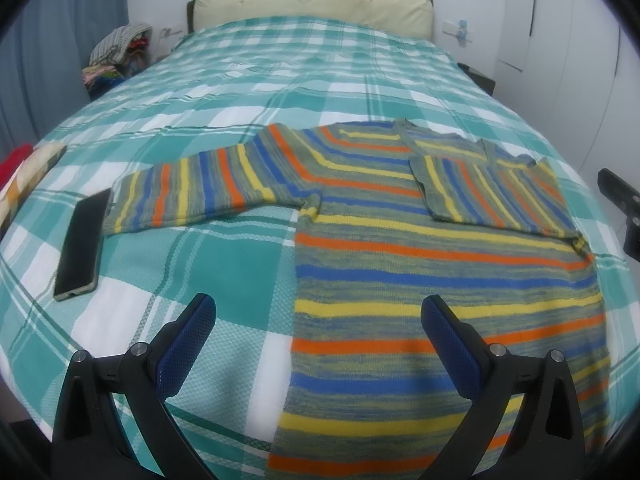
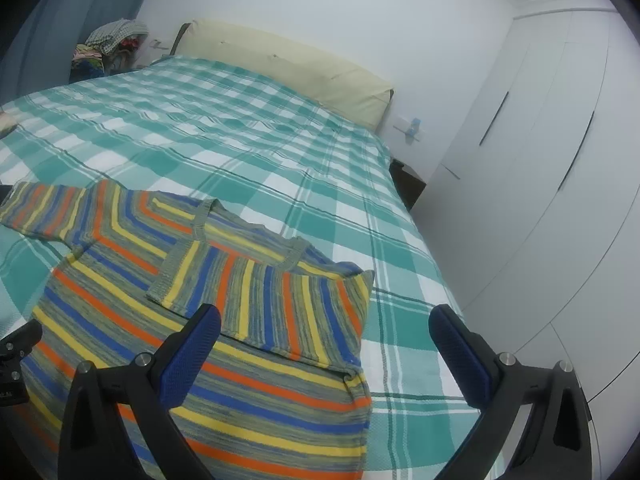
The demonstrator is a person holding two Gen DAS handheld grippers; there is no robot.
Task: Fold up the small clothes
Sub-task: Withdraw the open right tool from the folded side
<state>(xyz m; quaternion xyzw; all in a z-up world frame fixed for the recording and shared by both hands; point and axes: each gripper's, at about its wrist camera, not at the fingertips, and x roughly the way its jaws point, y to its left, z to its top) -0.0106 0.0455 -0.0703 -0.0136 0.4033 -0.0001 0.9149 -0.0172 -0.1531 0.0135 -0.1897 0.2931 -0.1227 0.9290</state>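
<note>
We take the striped sweater point(image 1: 420, 248) as our landmark; it lies flat on the green and white plaid bedspread point(image 1: 240, 92), its hem toward us and its neckline toward the cream headboard point(image 1: 316, 4).

Farthest to the left of the sweater, in the left wrist view, we see a folded orange-checked cloth point(image 1: 28, 176) at the bed's edge, and beyond it a heap of clothes point(image 1: 116, 52) beside the bed near the blue curtain point(image 1: 48, 32). Closer in, a dark phone point(image 1: 82, 244) lies on the bedspread just beside the cuff of the sweater's outstretched sleeve point(image 1: 208, 192), which reaches away from the body, flat and unfolded.

Our left gripper point(image 1: 318, 320) hangs above the sweater's lower left side with its blue-padded fingers point(image 1: 188, 336) spread wide and holding nothing; one finger is over bare bedspread, the other over the striped body.

On the sweater's right half, the other sleeve point(image 2: 272, 304) is folded across the chest, its stripes running crosswise to those of the body.

Our right gripper point(image 2: 324, 332) hovers over the sweater's right edge, fingers point(image 2: 460, 352) likewise wide apart and empty; one sits over the folded sleeve, the other over bedspread to the right of the garment. Farther right of the sweater we see a dark bedside table point(image 2: 408, 180) and white wardrobe doors point(image 2: 540, 160).
</note>
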